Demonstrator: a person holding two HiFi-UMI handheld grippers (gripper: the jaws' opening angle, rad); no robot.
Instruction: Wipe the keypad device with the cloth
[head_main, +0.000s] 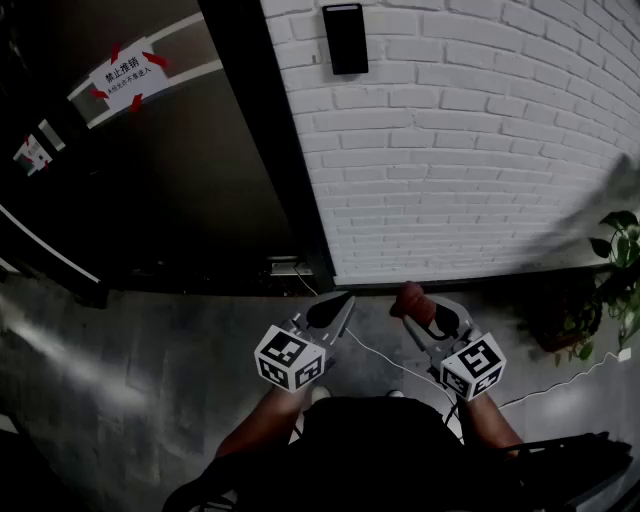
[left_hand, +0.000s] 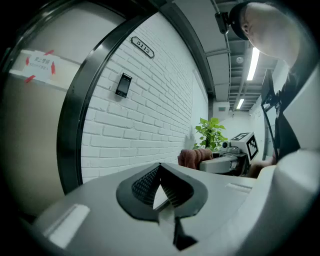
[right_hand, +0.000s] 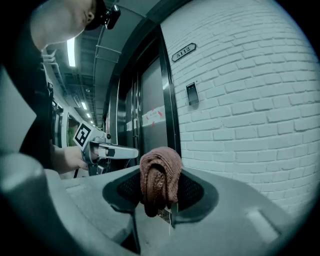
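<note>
Pinching the cloth (right_hand: 159, 172), seemingly soft and light, the right gripper (right_hand: 161, 200) hangs below the keypad device (head_main: 345, 38); the left gripper (left_hand: 161, 186) is pressed together, empty.

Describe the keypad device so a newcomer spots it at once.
Start at the white brick wall right of the dark door frame. The keypad device is the black upright rectangle mounted there, close to the frame. The number plate above it is wide and reads 5112.
</note>
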